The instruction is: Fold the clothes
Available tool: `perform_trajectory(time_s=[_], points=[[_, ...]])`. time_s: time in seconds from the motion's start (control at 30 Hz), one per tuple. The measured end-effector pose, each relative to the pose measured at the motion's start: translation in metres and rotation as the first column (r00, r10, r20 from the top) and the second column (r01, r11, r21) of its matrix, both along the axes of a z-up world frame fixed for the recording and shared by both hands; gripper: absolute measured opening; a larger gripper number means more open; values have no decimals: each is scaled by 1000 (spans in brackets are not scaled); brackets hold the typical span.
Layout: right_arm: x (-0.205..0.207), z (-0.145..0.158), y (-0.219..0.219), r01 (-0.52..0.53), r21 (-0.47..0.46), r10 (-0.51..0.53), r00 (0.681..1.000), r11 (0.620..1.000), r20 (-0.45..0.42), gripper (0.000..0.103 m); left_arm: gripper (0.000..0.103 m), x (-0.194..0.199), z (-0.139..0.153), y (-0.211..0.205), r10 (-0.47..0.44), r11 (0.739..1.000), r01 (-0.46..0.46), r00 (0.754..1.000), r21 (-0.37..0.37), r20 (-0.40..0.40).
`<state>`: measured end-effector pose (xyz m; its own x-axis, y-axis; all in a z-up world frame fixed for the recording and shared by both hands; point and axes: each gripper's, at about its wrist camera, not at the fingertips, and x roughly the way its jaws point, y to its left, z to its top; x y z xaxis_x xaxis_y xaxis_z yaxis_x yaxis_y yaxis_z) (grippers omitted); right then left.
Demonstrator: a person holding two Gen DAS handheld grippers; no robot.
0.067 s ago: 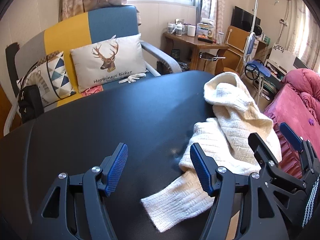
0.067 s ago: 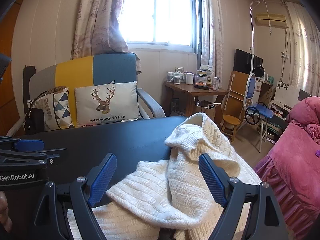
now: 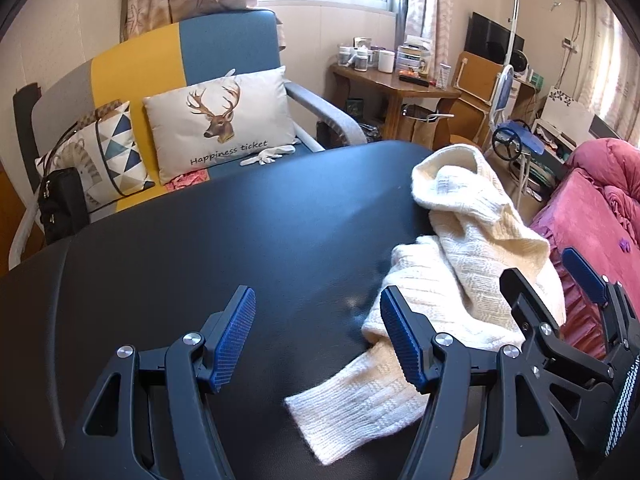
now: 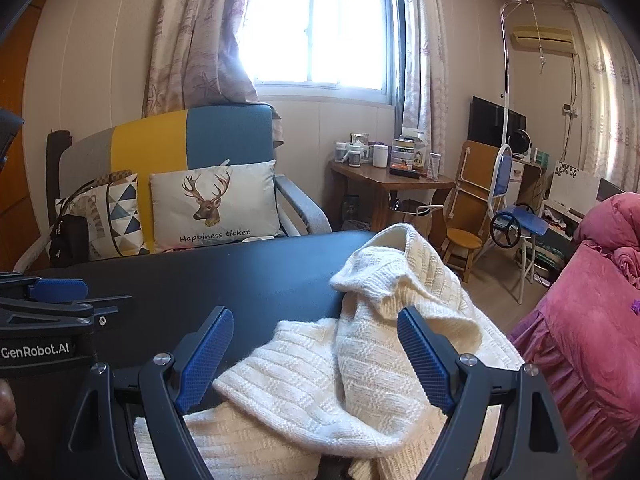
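A cream knitted sweater [image 3: 472, 248] lies crumpled on the right side of the black table [image 3: 224, 240], one ribbed sleeve cuff [image 3: 344, 412] stretched toward the near edge. My left gripper [image 3: 316, 336] hovers open over the table; the cuff lies just below its right finger. The right gripper [image 3: 548, 280] shows at the right edge of the left wrist view, over the sweater. In the right wrist view the sweater [image 4: 360, 352] bunches up between and beneath the wide-open fingers of my right gripper [image 4: 316, 352]. The left gripper [image 4: 52, 292] appears at the left edge there.
Behind the table stands a blue and yellow sofa [image 3: 180, 52] with a deer cushion [image 3: 216, 124] and a black bag [image 3: 60, 208]. A wooden side table [image 3: 392, 84] with jars is at the back. A pink bed [image 3: 592, 208] flanks the table's right edge.
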<state>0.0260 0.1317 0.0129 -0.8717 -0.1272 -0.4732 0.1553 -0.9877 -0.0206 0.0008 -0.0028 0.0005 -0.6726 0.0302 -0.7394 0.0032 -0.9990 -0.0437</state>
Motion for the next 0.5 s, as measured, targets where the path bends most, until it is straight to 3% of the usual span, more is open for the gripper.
perform_trajectory(time_s=[0.5], points=[[4, -15, -2, -14, 3, 14, 1000, 1000, 5, 86, 68, -3, -8, -1, 13, 1000, -12, 1000, -21, 16]])
